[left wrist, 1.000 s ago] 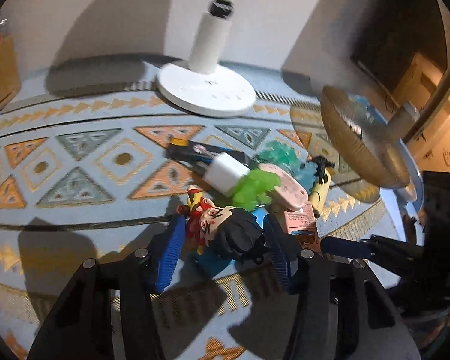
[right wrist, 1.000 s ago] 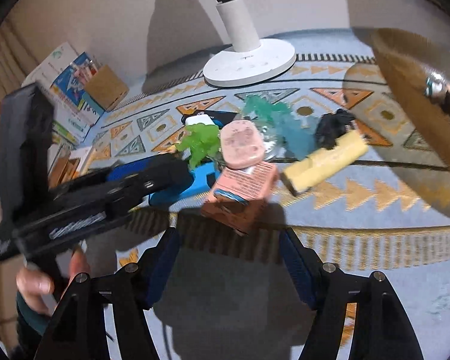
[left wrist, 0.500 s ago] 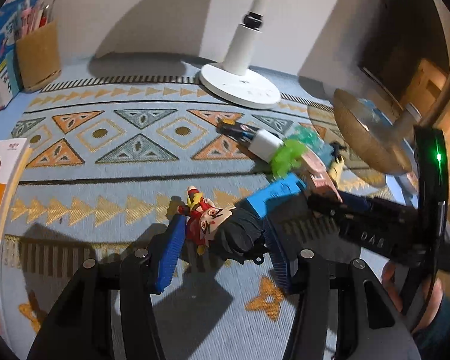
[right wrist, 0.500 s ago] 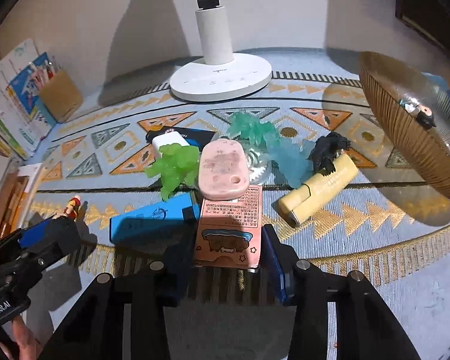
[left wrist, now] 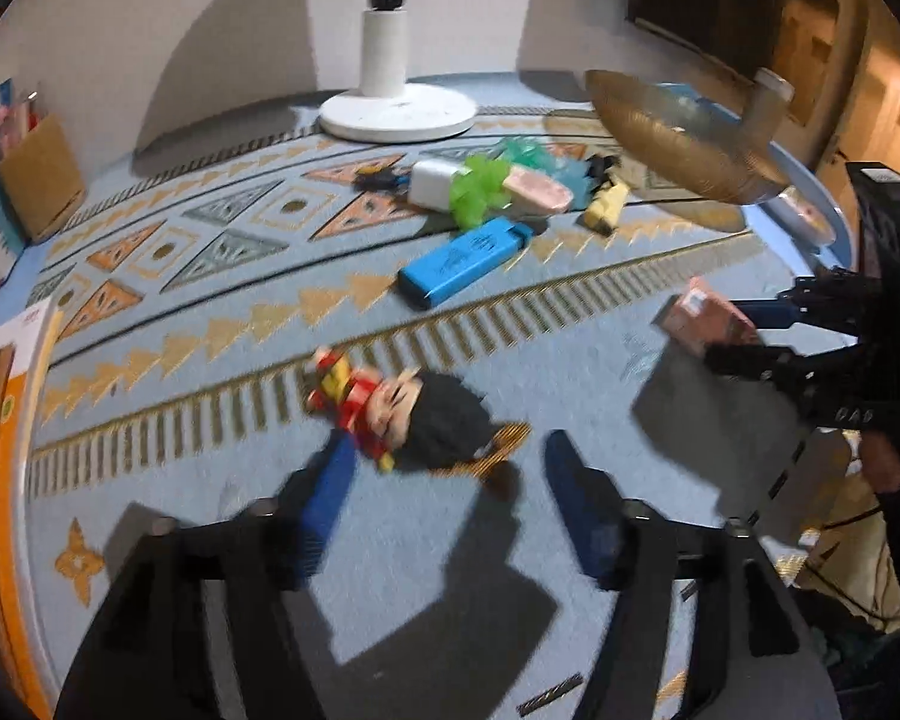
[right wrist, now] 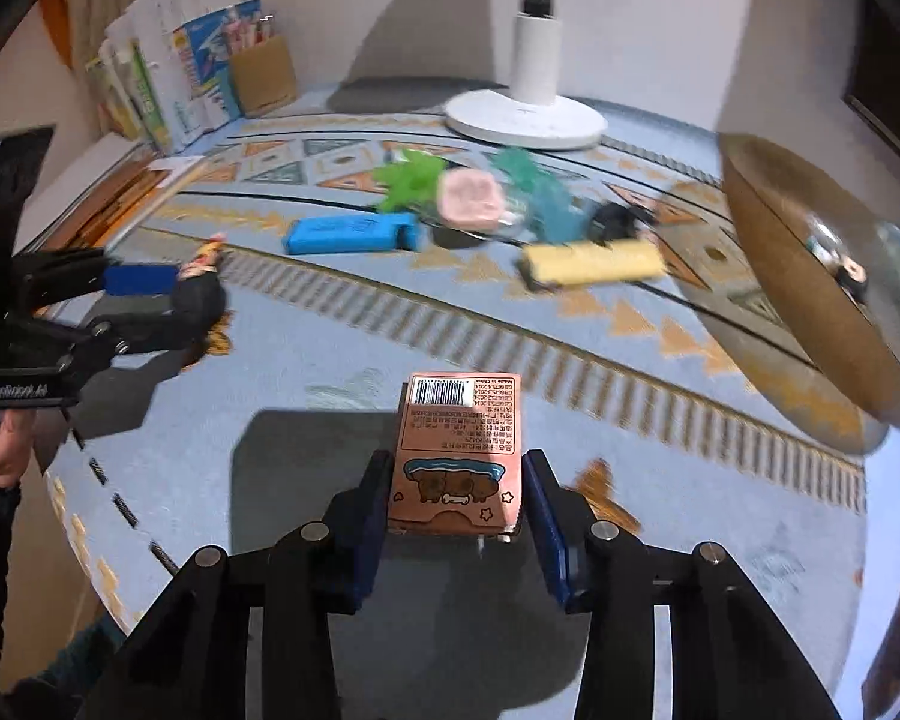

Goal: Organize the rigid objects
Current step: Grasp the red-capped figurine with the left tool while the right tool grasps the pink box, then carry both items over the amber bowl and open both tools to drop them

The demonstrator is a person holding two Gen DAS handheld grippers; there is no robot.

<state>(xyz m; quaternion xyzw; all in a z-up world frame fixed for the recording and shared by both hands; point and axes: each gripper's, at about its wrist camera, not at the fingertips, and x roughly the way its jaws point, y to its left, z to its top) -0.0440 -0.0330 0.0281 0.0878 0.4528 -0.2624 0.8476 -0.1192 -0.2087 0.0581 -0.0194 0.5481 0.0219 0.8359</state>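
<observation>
1. Blue-padded left gripper [left wrist: 450, 480] is opening, jaws spreading off the doll [left wrist: 408, 414] lying on the mat [left wrist: 390, 540]; it should be backing off straight.
2. Right gripper [right wrist: 456, 516] is pinching the pink box [right wrist: 459, 450] above the mat, needing level carrying.

It looked like a home: a patterned rug [left wrist: 168, 252], a white fan stand [left wrist: 390, 102], and stacked books [right wrist: 162, 84] at upper left.
</observation>
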